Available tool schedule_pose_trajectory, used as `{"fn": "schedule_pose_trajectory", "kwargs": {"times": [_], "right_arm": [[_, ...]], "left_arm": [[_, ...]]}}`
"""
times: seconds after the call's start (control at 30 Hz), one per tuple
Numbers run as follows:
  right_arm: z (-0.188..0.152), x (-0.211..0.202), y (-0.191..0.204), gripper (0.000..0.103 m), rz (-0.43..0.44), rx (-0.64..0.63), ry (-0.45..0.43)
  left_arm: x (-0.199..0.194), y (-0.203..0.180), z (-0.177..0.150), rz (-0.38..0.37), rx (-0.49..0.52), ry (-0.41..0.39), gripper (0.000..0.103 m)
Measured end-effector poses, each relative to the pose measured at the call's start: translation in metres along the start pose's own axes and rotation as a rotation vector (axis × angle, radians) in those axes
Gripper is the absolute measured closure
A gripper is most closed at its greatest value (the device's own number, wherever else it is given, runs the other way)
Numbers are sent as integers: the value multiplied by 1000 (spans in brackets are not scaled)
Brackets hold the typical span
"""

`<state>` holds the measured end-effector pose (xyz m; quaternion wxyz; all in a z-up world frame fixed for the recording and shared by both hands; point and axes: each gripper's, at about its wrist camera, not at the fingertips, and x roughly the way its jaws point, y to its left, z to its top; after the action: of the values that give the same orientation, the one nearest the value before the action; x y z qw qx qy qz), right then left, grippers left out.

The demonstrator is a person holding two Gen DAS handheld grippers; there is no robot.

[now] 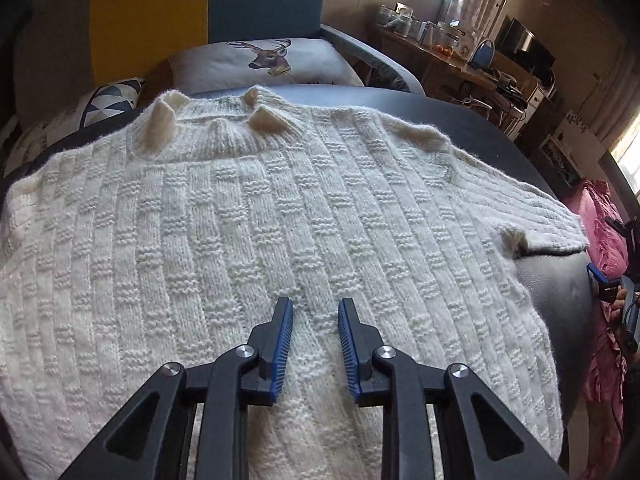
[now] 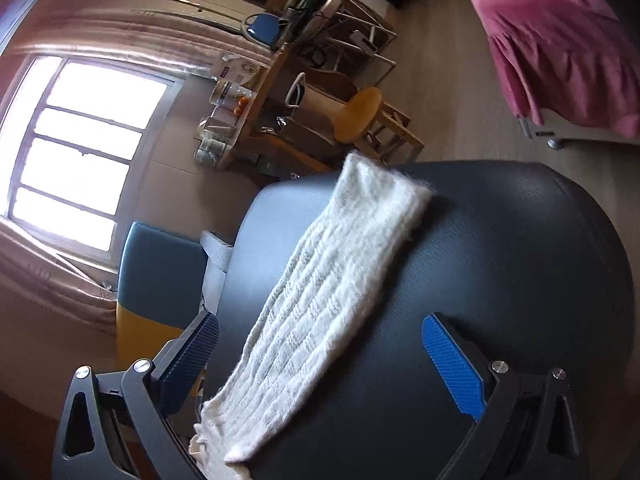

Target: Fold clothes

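A cream knitted sweater (image 1: 260,220) lies spread flat on a dark round table (image 1: 420,108), its collar at the far side. My left gripper (image 1: 315,302) hovers low over the sweater's lower middle, pointing toward the collar. Its blue pads stand a little apart with only flat knit showing in the gap. In the right wrist view one sleeve (image 2: 340,264) stretches across the table (image 2: 500,260) toward its far edge. My right gripper (image 2: 320,322) is above the sleeve's near part, tilted, jaws wide open and holding nothing. A hand (image 1: 620,300) shows at the right edge of the left wrist view.
A deer-print pillow (image 1: 268,60) and a patterned cushion (image 1: 108,100) lie beyond the collar. A blue and yellow chair (image 2: 160,268) stands by the table. A pink-covered bed (image 2: 560,40), a wooden stool (image 2: 358,114) and a cluttered desk (image 2: 256,112) stand further off.
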<state>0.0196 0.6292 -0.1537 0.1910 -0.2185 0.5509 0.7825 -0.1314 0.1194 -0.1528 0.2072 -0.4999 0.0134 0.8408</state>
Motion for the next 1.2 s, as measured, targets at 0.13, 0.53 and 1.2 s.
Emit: {"fn": "schedule_pose_trajectory", "kwargs": {"times": [0.13, 0.53, 1.2], "right_arm": [[10, 19, 6, 6, -38, -84, 1], [16, 38, -2, 33, 24, -38, 14], [4, 68, 5, 96, -53, -2, 47]], "left_arm": [[0, -1, -2, 10, 11, -7, 79], [0, -1, -7, 8, 14, -30, 78], [-3, 2, -8, -11, 7, -25, 77]]}}
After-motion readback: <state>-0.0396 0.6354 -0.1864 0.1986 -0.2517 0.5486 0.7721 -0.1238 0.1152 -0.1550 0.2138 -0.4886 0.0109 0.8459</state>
